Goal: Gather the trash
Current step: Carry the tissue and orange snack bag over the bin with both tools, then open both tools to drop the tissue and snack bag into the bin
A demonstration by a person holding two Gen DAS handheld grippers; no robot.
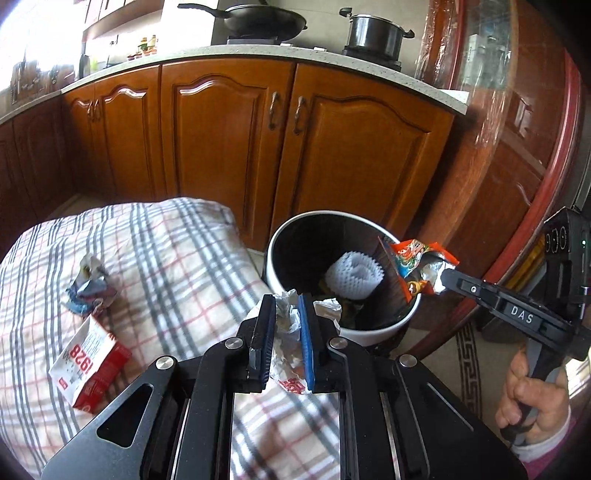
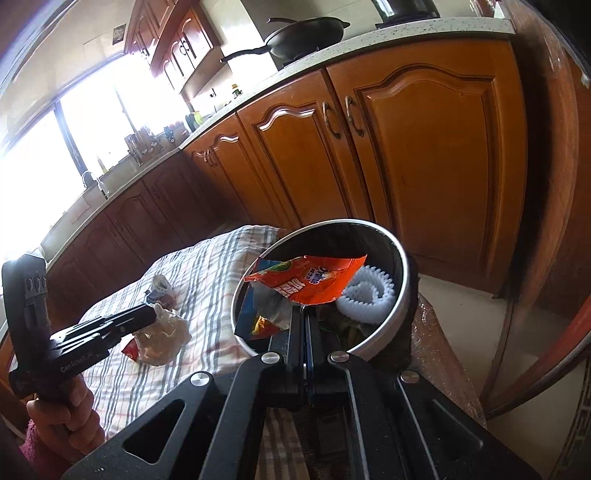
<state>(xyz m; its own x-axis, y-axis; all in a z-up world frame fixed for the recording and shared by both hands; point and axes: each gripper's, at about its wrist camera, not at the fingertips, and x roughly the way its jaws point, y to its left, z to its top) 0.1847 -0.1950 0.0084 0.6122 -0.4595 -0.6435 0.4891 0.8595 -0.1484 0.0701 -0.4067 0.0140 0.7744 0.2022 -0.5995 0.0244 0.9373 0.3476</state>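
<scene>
Two tongs work over a checked-cloth worktop point(image 1: 177, 258). Left tongs point(image 1: 286, 332) are clamped on a crumpled white wrapper point(image 1: 288, 321) just beside the white bin point(image 1: 284, 236). Right tongs point(image 2: 304, 317) are pinched tight on an orange snack packet point(image 2: 314, 280) above the bin's mouth. Crumpled paper point(image 1: 90, 284) and a red-and-white carton point(image 1: 88, 363) lie on the cloth.

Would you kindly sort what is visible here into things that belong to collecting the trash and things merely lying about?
Job:
- round white bin
- orange snack wrapper
- crumpled white paper
- red-and-white carton
- crumpled blue-white wrapper

Lying about:
- black wok
- dark lidded pot
</scene>
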